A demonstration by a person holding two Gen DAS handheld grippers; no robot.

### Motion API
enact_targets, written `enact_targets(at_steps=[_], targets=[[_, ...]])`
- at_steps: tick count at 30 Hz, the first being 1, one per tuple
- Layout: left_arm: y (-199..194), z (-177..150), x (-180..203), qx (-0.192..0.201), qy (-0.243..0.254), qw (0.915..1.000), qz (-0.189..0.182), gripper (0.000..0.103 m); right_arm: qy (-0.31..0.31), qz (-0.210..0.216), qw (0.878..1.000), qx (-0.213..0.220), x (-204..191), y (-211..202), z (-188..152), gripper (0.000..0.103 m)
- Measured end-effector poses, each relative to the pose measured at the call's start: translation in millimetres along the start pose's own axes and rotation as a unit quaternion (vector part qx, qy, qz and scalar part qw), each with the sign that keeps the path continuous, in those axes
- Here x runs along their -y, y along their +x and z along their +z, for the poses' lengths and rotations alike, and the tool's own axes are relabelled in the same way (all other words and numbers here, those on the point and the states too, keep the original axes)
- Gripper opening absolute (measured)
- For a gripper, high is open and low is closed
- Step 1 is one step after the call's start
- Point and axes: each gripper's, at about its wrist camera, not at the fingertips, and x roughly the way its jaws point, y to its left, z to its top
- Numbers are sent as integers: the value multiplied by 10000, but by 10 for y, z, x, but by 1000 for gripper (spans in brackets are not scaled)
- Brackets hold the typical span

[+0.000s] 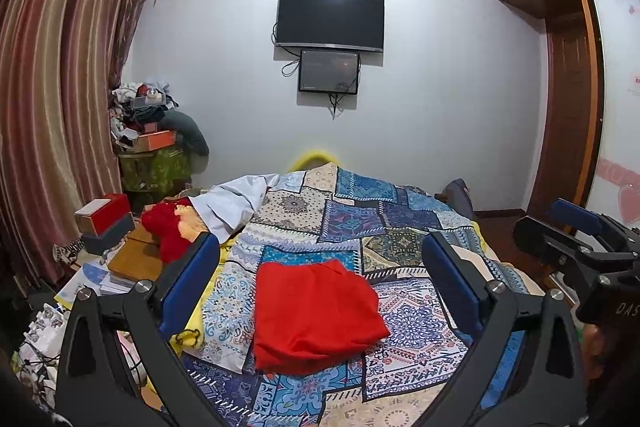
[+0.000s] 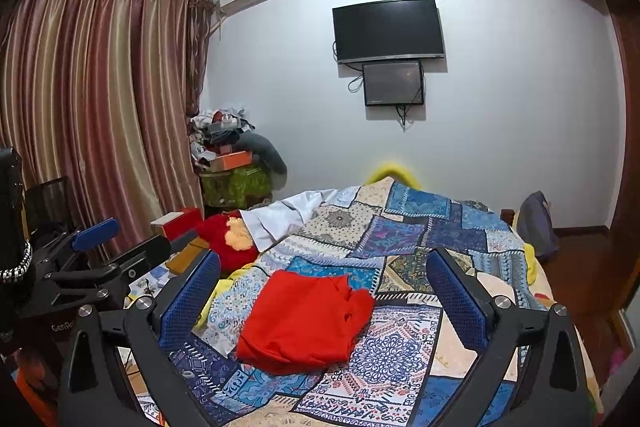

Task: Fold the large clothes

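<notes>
A folded red garment (image 1: 316, 315) is laid on the quilt (image 1: 400, 223). Both the left gripper (image 1: 320, 267) and right gripper (image 2: 324, 279) are held released above it; the boxes (image 1: 106, 217) beside the bed appear closed.

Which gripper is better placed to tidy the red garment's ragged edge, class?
Probably the right gripper: the red garment has its rumpled edge on that side. Both grippers are open and above it; left gripper.

Matt red cloth garment (image 1: 316, 315) on smooth printed patchwork cloth bedspread (image 1: 400, 227)
</notes>
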Motion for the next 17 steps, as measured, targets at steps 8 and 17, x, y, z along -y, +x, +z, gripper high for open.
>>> enact_targets(at_steps=[8,17], targets=[[-11,8,1,23,-18,10000,-61,102,38,-27,10000,23,32,-12,1,103],[-16,5,8,32,20,9999,-102,102,45,-14,10000,8,38,-15,-18,103]])
